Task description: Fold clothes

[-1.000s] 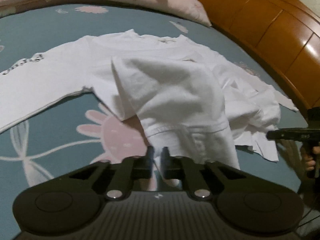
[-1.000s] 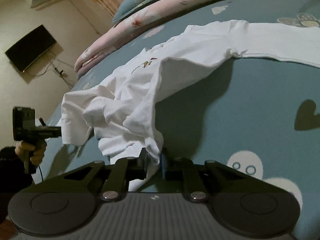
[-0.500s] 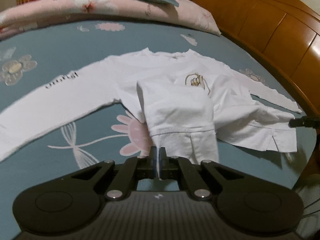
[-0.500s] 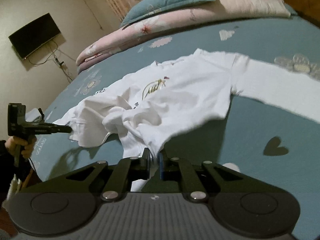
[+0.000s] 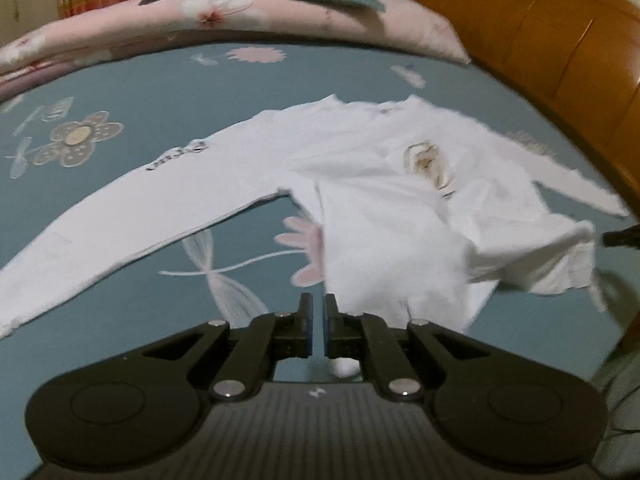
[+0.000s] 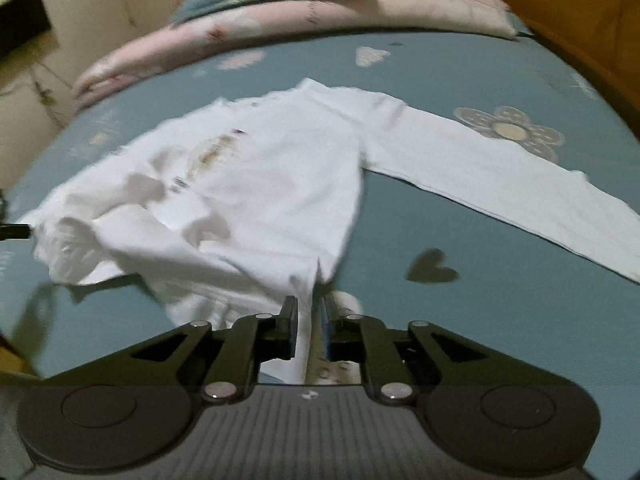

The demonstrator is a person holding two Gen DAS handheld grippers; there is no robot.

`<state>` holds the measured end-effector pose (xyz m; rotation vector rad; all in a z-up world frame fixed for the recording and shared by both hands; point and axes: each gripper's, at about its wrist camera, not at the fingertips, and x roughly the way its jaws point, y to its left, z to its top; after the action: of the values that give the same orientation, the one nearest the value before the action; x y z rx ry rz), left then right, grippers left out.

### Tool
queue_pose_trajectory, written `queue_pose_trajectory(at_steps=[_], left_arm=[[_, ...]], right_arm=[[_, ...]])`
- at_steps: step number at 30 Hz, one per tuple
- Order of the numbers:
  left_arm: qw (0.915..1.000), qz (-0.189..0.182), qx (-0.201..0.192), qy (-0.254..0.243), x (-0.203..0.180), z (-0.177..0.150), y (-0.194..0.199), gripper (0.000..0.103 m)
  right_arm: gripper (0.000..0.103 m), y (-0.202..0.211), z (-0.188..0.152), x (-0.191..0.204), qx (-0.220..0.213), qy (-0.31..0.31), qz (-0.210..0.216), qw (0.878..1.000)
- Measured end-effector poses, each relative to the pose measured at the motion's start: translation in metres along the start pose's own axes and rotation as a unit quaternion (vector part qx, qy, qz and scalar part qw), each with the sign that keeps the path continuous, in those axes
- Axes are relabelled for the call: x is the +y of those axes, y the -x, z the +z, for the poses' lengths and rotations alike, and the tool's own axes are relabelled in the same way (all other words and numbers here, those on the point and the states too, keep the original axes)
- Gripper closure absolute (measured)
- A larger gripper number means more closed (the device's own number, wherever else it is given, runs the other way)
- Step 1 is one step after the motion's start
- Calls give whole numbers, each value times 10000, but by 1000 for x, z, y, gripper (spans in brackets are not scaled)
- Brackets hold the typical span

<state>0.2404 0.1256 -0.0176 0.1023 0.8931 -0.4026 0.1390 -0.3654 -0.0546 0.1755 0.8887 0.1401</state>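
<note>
Left wrist view: the left gripper (image 5: 316, 320) is seen almost clenched, only a thin slit left between the jaws, with no cloth in it. The white long-sleeved shirt (image 5: 384, 208) is laid on the teal bedsheet (image 5: 160, 80), collar toward the pink quilt (image 5: 240, 20). One sleeve (image 5: 120, 216) is spread flat to the left. The hem is bunched and lifted just right of the right finger; contact cannot be told. The wooden headboard (image 5: 540, 40) is seen at right. The picture is blurred.

Right wrist view: the right gripper (image 6: 310, 320) is seen with jaws parted; they have just been opening. A strip of shirt (image 6: 272, 184) hem is seen between them, lying against the left finger, with a gap to the right pad, so it is not pinched. The shirt body is rumpled to the left, and the other sleeve (image 6: 500, 184) is stretched flat to the right across the bedsheet (image 6: 480, 60).
</note>
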Motion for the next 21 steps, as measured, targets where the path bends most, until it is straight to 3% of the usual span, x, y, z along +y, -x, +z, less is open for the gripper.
queue_pose_trajectory(at_steps=[4,8,13,19,21], left_arm=[[9995,236,-37,-201,-5,1,2,90],[9959,-67,-74,-904,-41,0,5,86],[9819,-743,121,-1739,-102,-10,-17,84],[9628,-937,305,-2514,-145,-16,-48,83],[9586,-918,324,-2677,-150,-14,-59,75]], right_arm=[[86,10,-4,19,-197,341,67,9992],[86,9,-2,59,-263,953,594,9933],[86,-25,-2,114,-74,1629,1189,9794],[86,-82,11,146,158,2081,1075,9721],[86,-96,18,145,206,2113,991,9722]])
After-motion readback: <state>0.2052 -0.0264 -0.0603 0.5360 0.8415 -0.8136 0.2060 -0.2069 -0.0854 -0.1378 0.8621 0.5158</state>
